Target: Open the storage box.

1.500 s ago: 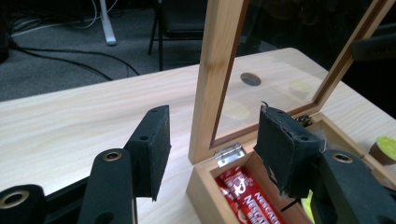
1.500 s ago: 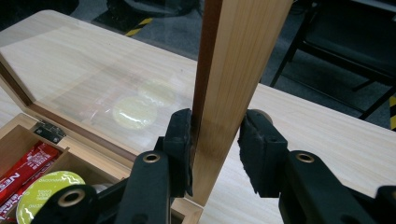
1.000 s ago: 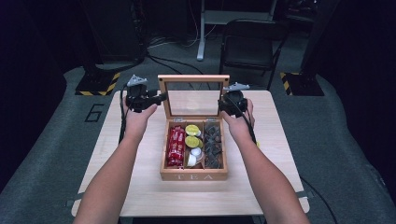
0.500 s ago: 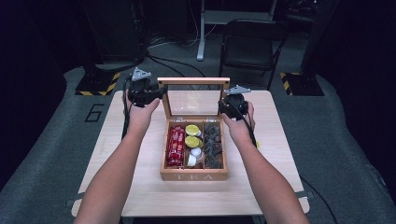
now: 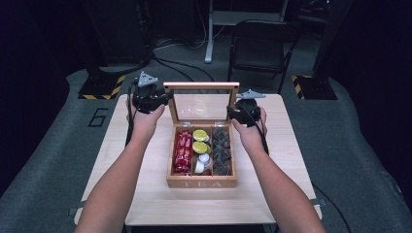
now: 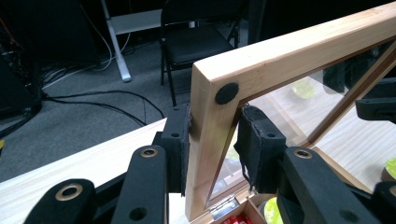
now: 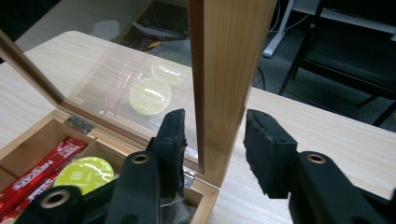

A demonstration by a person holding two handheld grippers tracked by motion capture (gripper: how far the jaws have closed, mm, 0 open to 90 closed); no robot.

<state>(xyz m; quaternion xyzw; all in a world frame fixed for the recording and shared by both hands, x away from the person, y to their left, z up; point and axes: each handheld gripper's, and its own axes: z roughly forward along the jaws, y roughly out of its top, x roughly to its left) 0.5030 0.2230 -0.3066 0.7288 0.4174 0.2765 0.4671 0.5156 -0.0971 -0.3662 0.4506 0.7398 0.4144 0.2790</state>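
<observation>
One tea box (image 5: 201, 182), lid (image 5: 201, 87) upright, three compartments; yellow pods, perhaps two. Left gripper (image 6: 212, 140) clamps the lid's left post; right gripper (image 7: 212, 149) straddles the right post, jaws just loosened. Pale wooden worktop (image 5: 145, 194); dark room, one chair (image 5: 257, 46) far.

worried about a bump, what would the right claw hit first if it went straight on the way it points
The lid frame: its side post already stands between the right claw jaws, which have just been opening. Beyond it, a chair, though depth is hard to judge.
</observation>
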